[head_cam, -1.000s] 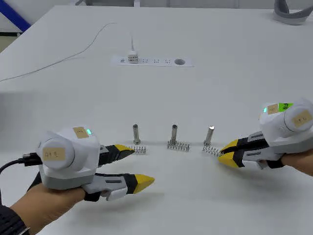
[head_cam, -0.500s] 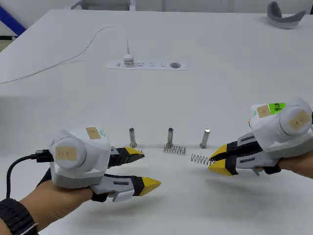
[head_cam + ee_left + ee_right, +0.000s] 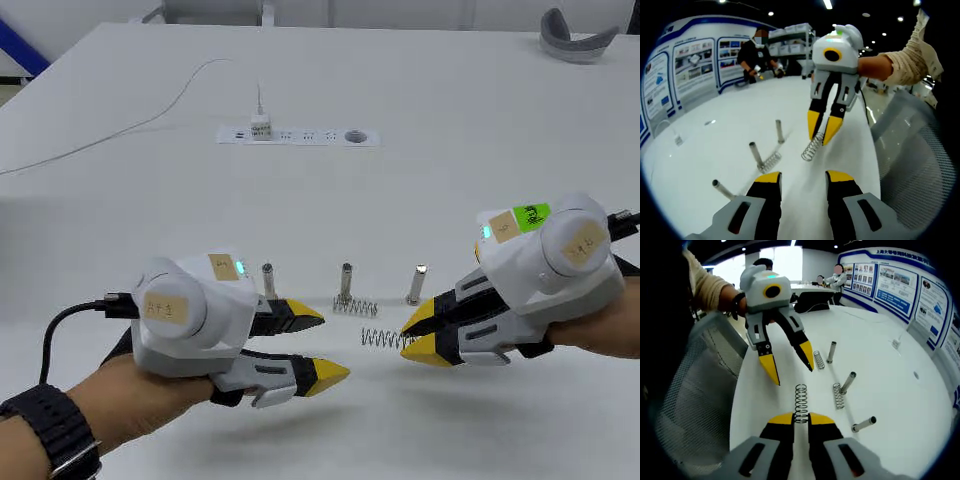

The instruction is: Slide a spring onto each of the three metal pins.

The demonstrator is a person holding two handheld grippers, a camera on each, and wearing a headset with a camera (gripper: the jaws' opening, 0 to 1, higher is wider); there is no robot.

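Head view: saw right gripper [image 3: 415,335] clenched on end of spring [image 3: 383,339], toward near edge of worktop [image 3: 450,120], just before row of three pins [image 3: 346,283]. Left gripper [image 3: 330,342] released, empty.
Left gripper view: saw spring [image 3: 811,148] jutting free from right jaws; second spring [image 3: 771,161] lying against middle pin [image 3: 756,154].
Right gripper view: found grip on last coils of spring [image 3: 800,402]. Judged it light, bendy, apt to flick out; best held near end, bore left clear.
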